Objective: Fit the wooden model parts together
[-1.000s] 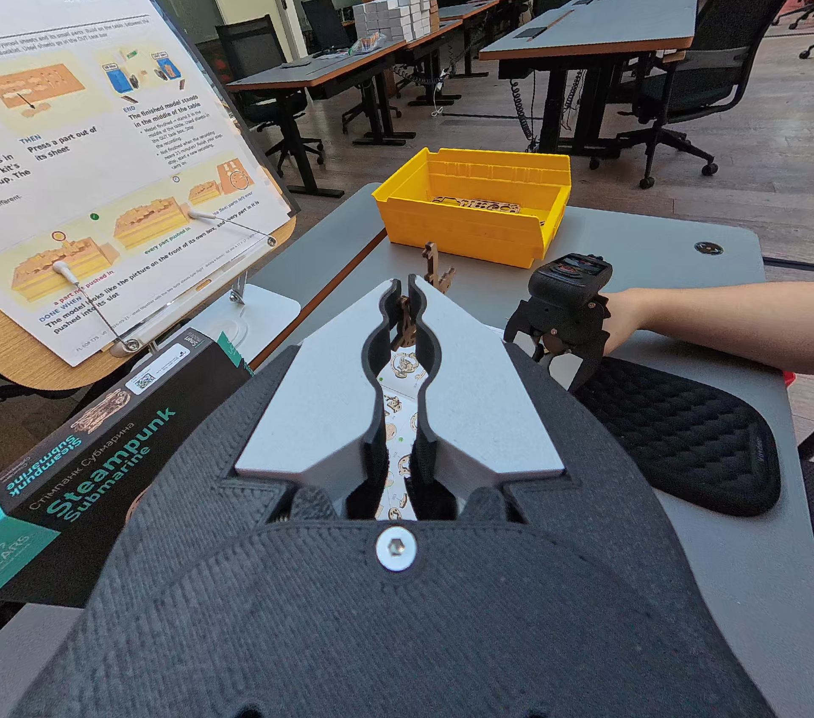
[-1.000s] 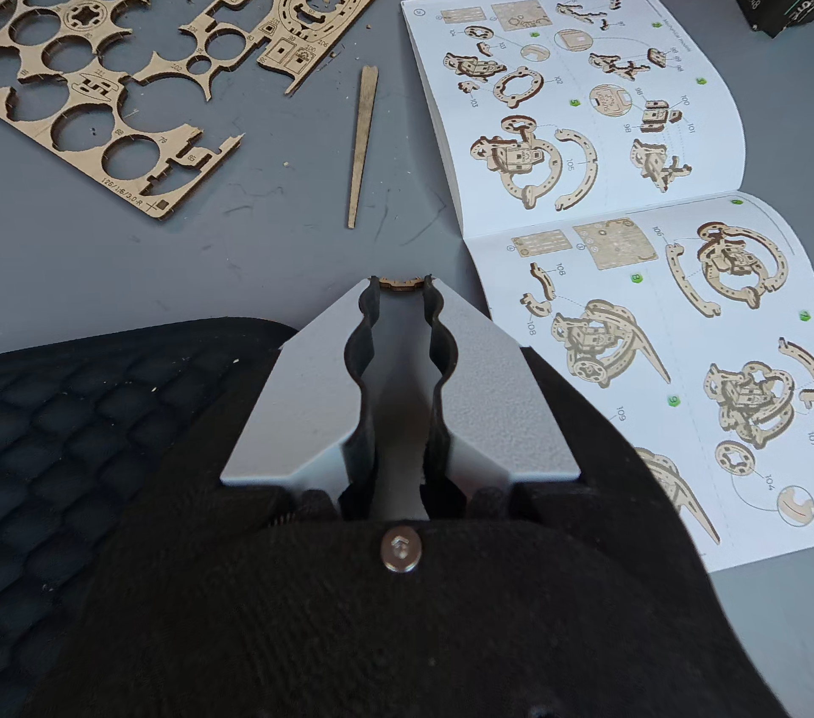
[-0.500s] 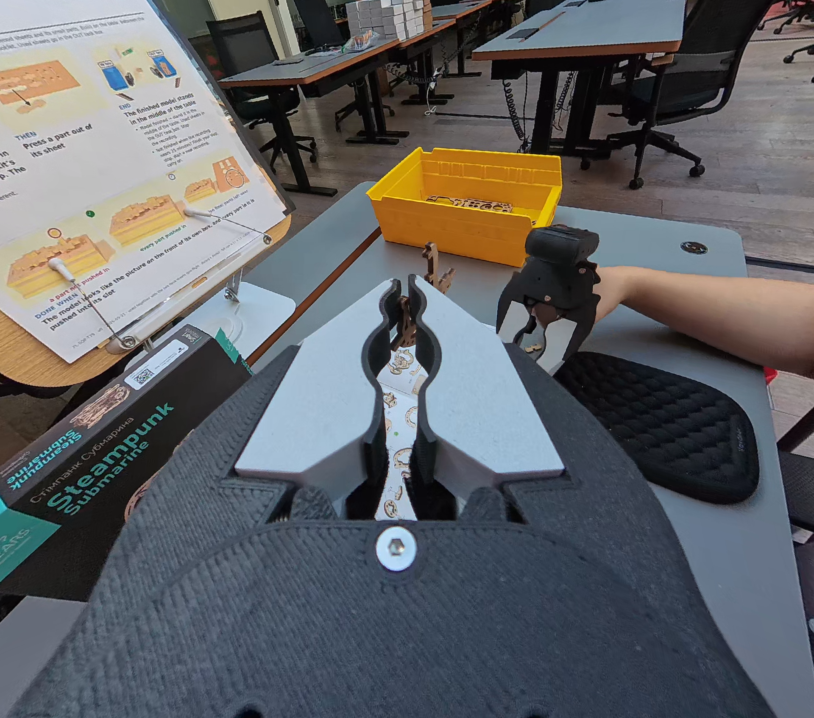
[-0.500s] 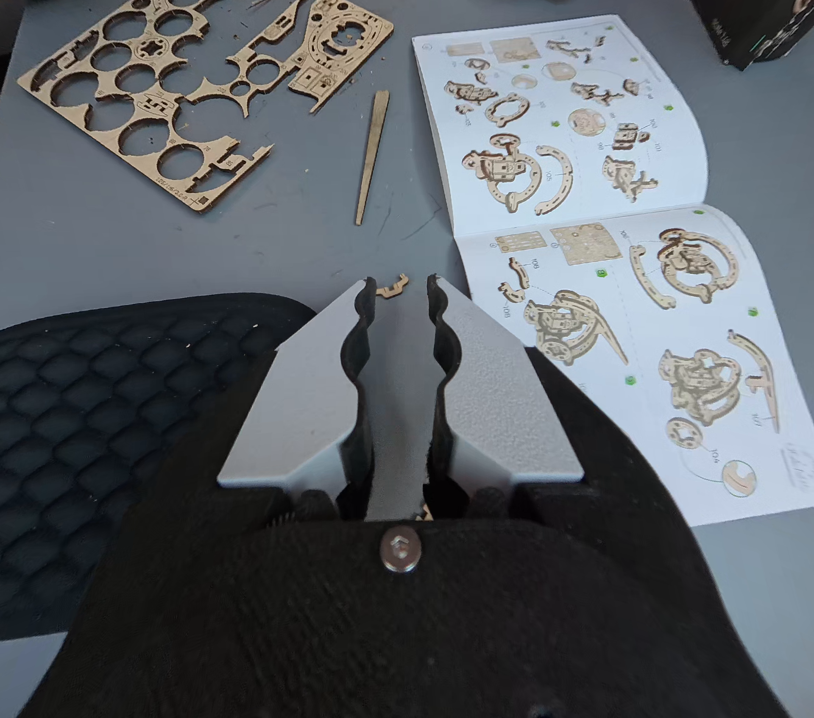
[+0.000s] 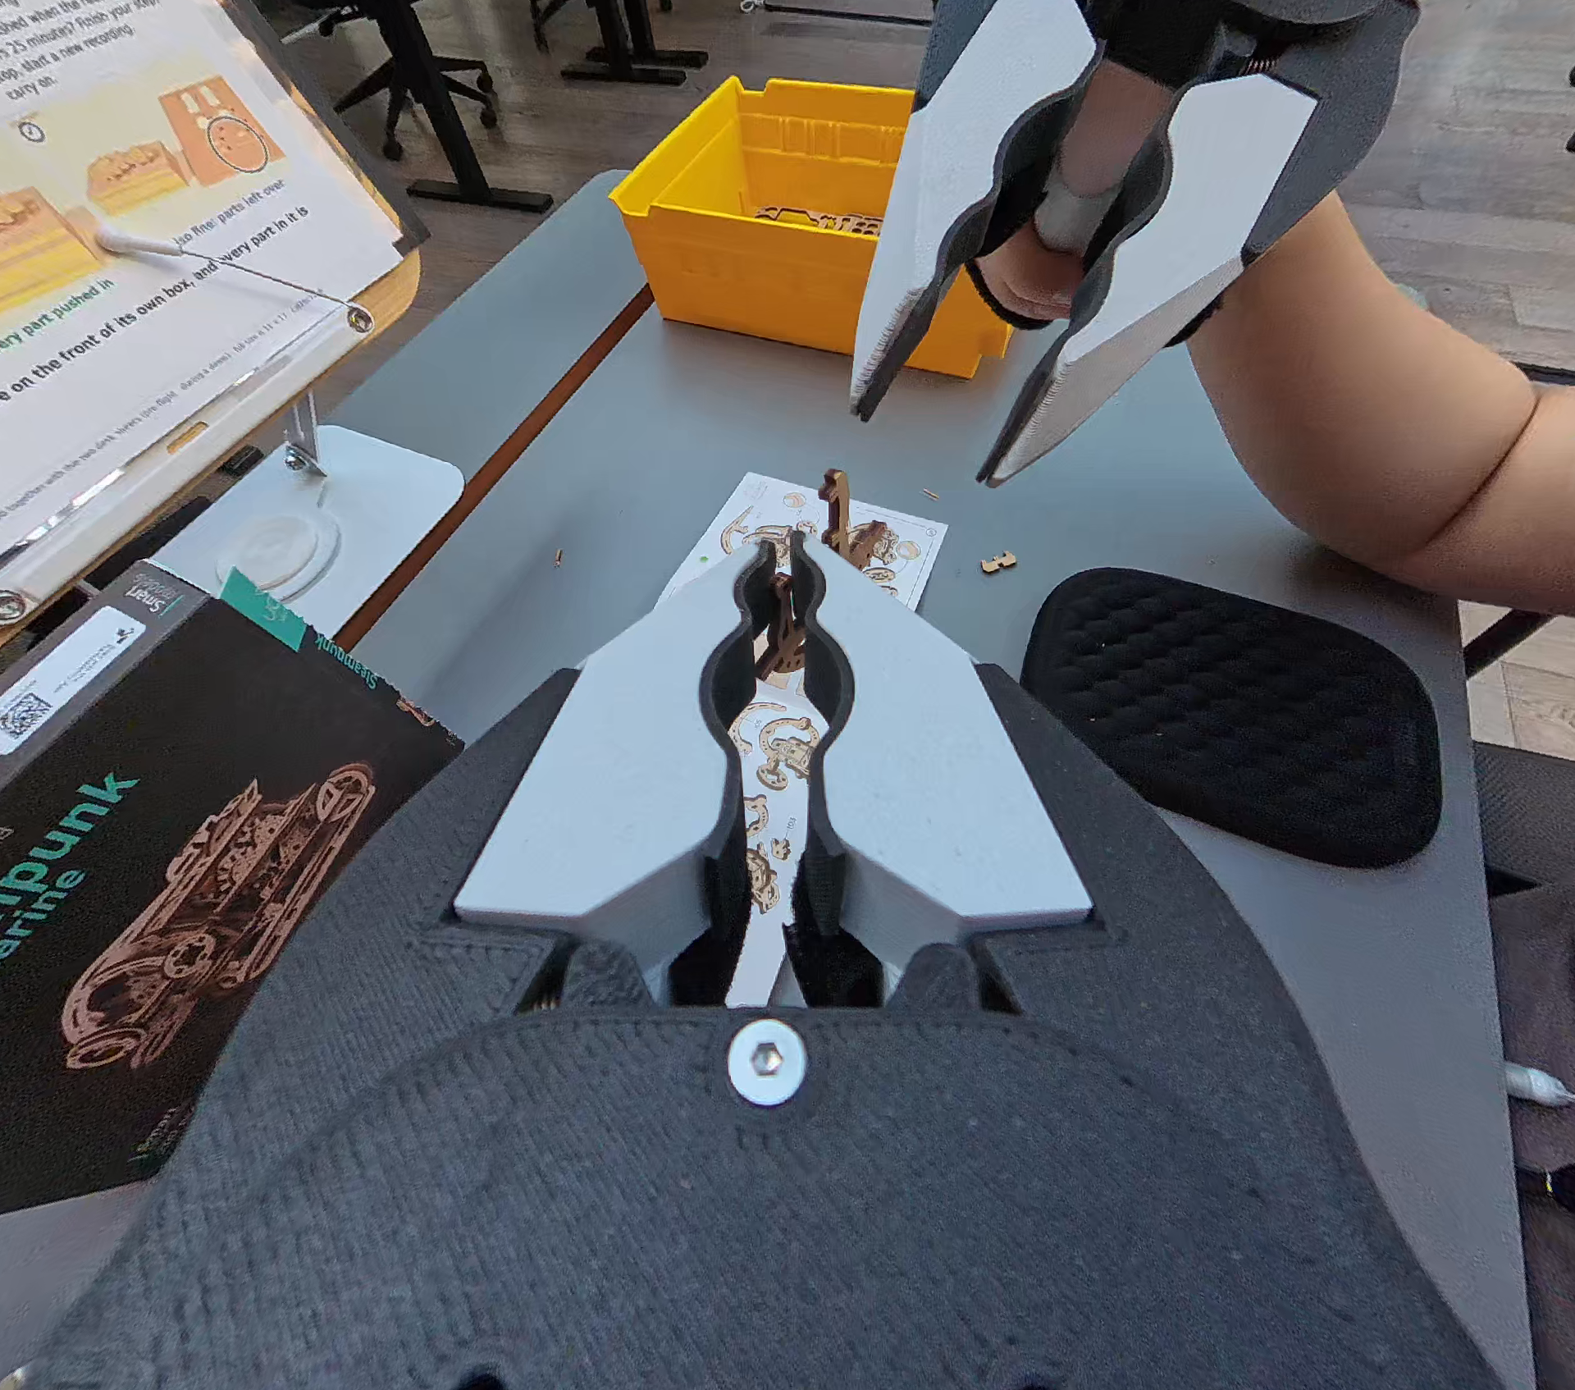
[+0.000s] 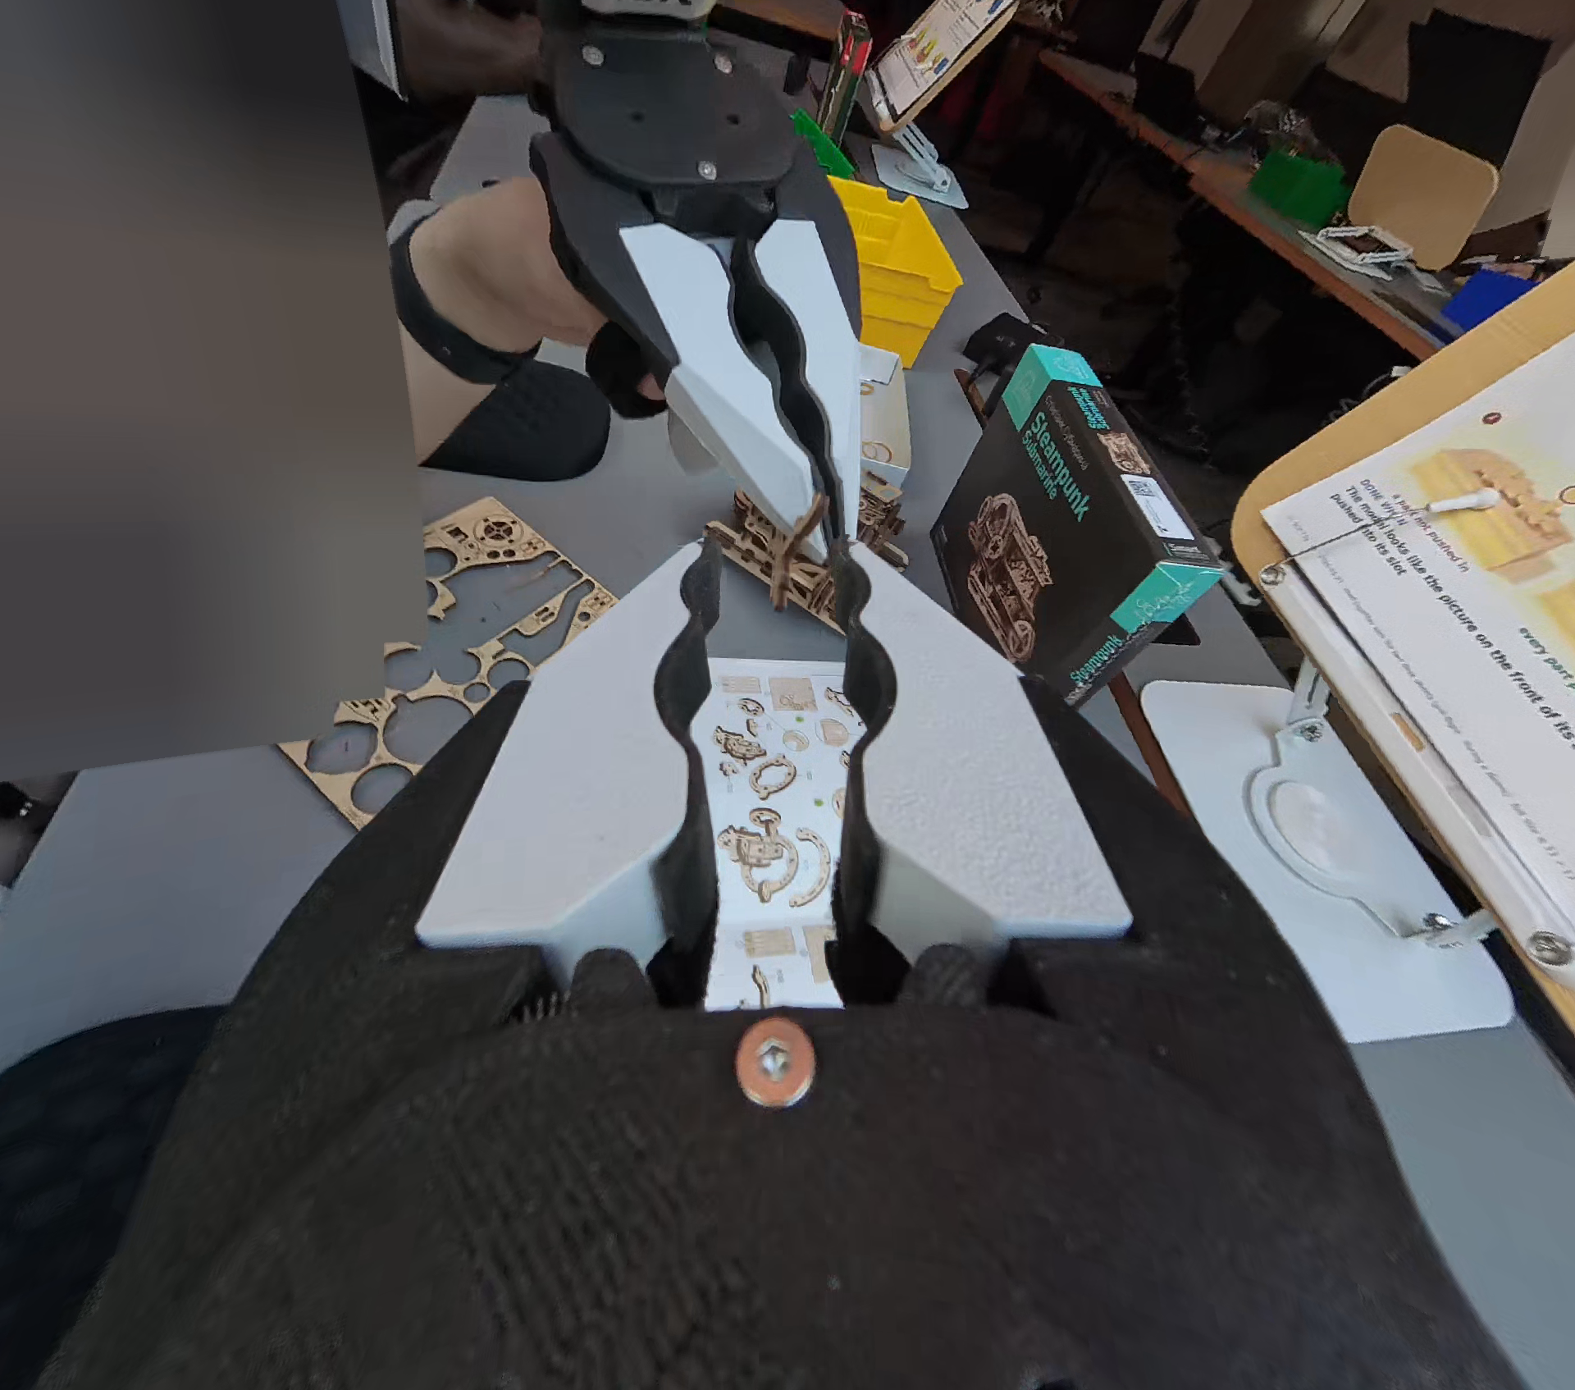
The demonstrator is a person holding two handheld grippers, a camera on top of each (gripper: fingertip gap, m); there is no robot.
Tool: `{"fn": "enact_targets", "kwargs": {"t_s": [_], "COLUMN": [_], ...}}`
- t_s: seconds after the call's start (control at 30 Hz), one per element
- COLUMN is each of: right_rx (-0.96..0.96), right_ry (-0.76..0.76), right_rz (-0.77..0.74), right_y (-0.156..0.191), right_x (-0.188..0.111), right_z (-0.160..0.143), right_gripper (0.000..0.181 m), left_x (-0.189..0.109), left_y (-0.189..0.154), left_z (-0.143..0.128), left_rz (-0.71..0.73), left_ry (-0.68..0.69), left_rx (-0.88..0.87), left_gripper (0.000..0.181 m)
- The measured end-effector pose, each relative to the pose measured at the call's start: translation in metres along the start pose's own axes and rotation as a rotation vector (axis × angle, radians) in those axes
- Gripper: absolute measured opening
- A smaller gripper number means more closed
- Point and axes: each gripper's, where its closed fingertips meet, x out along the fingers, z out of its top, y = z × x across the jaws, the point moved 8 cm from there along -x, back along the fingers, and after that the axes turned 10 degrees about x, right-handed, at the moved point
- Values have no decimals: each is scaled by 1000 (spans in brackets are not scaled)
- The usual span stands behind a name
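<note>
My left gripper (image 5: 797,548) is shut on a thin brown wooden part (image 5: 837,507) that sticks up past its tips, above the open instruction booklet (image 5: 912,539). My right gripper (image 6: 775,563) is open and empty, raised off the table. It faces the left gripper (image 6: 825,535), whose wooden part (image 6: 797,539) hangs just beyond my right fingertips. In the left wrist view the right gripper (image 5: 925,441) hovers above and beyond the left one. A small loose wooden piece (image 5: 997,563) lies on the grey table. A partly built wooden model (image 6: 746,539) stands behind the left gripper.
A punched-out wooden sheet (image 6: 490,539) lies at the left. The black kit box (image 6: 1074,522) and an instruction board on a stand (image 6: 1449,582) are at the right. A yellow bin (image 5: 724,258) sits at the far edge. A black padded mat (image 5: 1236,718) lies near a person's forearm (image 5: 1364,428). The grippers are tip to tip, or close to it.
My right gripper let the small wooden piece go on the table, rose, and turned to face the left gripper. The left gripper tilted down, still holding its part.
</note>
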Motion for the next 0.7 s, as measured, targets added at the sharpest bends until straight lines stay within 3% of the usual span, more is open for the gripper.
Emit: {"fn": "enact_targets", "kwargs": {"t_s": [0.23, 0.33, 0.4, 0.7], "right_rx": [72, 150, 165, 219], "right_ry": [68, 68, 76, 80], "right_rz": [-17, 9, 35, 100], "right_y": [-8, -16, -20, -25], "right_x": [14, 15, 15, 16], "right_z": [-22, -27, -31, -39], "right_gripper": [29, 21, 5, 1], "left_x": [25, 29, 30, 34], "left_y": [-1, -1, -3, -5], "left_z": [-9, -11, -10, -15], "left_rz": [-1, -9, -34, -56], "left_ry": [62, 64, 52, 85], "left_rx": [-2, -11, -25, -1], "left_gripper": [1, 1, 1, 1]}}
